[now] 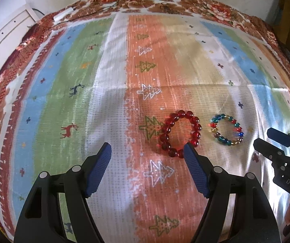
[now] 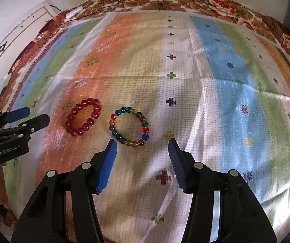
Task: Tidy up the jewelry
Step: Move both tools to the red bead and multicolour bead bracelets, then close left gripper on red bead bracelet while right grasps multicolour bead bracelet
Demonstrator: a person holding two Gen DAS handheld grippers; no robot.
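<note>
Just beyond gaping left gripper (image 1: 148,148), red bracelet (image 1: 180,133), multicolored bracelet (image 1: 227,130) beside

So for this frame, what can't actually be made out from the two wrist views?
- Red bracelet: in the left wrist view a fingertip of the left gripper covers its near beads.
- Right gripper: in the left wrist view the right edge cuts off its body.
- White object at the cloth's far edge: too small to identify in either view.
- No storage box or tray is in either frame.
</note>
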